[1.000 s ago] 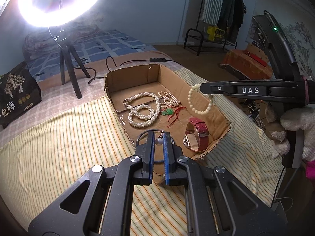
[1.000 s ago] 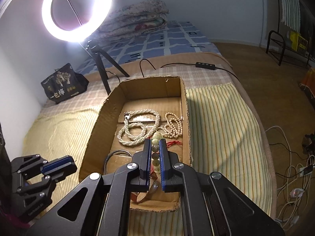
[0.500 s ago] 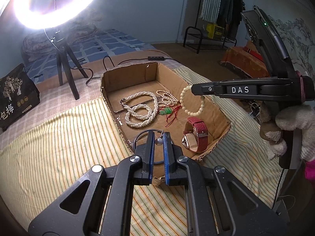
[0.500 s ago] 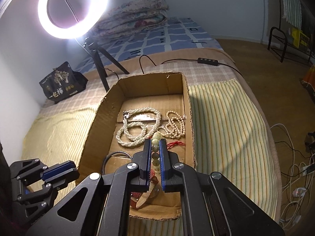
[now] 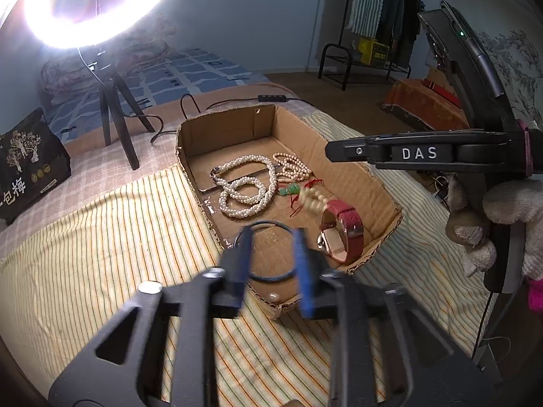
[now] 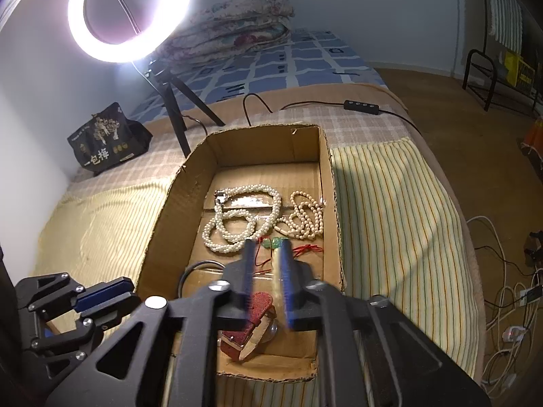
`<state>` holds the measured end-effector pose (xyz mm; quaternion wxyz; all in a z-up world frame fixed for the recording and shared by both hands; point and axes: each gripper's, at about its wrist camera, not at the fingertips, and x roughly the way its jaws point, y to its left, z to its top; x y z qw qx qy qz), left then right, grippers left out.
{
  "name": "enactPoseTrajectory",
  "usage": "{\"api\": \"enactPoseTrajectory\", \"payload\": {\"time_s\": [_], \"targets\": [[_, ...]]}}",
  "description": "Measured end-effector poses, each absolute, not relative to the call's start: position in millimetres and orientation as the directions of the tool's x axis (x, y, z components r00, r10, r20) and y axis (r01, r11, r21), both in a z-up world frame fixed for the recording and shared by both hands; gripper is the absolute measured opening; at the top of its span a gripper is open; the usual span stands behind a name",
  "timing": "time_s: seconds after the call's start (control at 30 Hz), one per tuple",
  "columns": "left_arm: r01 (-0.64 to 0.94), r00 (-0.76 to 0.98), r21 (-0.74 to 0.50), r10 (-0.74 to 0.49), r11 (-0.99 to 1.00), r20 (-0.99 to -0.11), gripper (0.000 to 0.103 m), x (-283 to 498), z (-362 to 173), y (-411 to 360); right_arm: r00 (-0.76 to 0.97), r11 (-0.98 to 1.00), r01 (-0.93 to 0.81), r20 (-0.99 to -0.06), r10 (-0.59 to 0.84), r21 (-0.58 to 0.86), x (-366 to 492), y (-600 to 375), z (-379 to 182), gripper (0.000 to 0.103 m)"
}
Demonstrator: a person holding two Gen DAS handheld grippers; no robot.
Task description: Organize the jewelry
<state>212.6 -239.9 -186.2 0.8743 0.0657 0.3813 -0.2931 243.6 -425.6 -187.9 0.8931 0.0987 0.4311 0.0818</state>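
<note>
a bed (image 5: pixel 85 237) under a yellow striped sheet fills the low, dim room, lit by one bright ring light.

nearest to me, my left tool (image 5: pixel 273 254) hangs over the near end of the cardboard box (image 5: pixel 383 190), its blue-padded fingers spread apart with nothing between them. just below and beyond them a dark hoop (image 5: pixel 271 251) lies on the box floor, and a small pearl (image 5: pixel 272 295) sits by the near wall. my right tool (image 6: pixel 268 281) is over the same end of the box, fingers also parted and empty; both sets of fingers are blurred.

to the right of the hoop a red-strapped watch (image 5: pixel 342 234) lies on its side. just past it a beaded bracelet (image 5: pixel 314 200) shows only as a pale blur, so i can't tell if it is resting or in the air. next to it is a green pendant on red cord (image 5: pixel 292 190). further in, a thick white pearl necklace (image 5: pixel 244 190) lies coiled in loops, with a strand of smaller cream beads (image 5: pixel 293 169) beside it toward the right wall.

beyond the box, on a checked blanket, the ring light (image 6: pixel 130 13) stands on its black tripod, its cable and inline switch (image 6: pixel 361 105) trailing right. a black printed bag (image 6: pixel 108 139) sits left of the tripod. folded quilts (image 6: pixel 234 23) are stacked at the far end of the bed.
</note>
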Motion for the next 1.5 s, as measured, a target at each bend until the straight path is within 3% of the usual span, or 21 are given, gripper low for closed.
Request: {"api": "enactPoseTrajectory", "payload": {"time_s": [0.07,0.13,0.23,0.3,0.53,1.5], "targets": [[0.562,0.545,-0.106,-0.464,0.82,-0.699,0.037,212,-184,-239,0.626,0.969,-0.058,-0.747,0.223,0.241,243,-425,-185,0.045],[0.562,0.546,-0.102,-0.461,0.821,-0.7,0.04,212,-184,-239,0.632,0.97,-0.054,-0.744,0.217,0.237,242,-425,-183,0.049],[0.559,0.555,-0.101,-0.462,0.823,-0.692,0.061,210,-182,-237,0.638,0.973,-0.039,-0.744,0.2,0.228,242,-426,-182,0.061],[0.554,0.562,-0.103,-0.463,0.826,-0.685,0.064,209,-180,-236,0.648,0.975,-0.032,-0.738,0.189,0.222,241,-426,-179,0.07],[0.551,0.579,-0.094,-0.461,0.829,-0.672,0.071,202,-170,-232,0.658,0.975,-0.018,-0.732,0.177,0.219,236,-422,-171,0.075],[0.531,0.7,-0.042,-0.465,0.847,-0.542,0.079,140,-80,-194,0.759,0.987,-0.027,-0.639,0.124,0.159,172,-389,-83,0.08]]}}
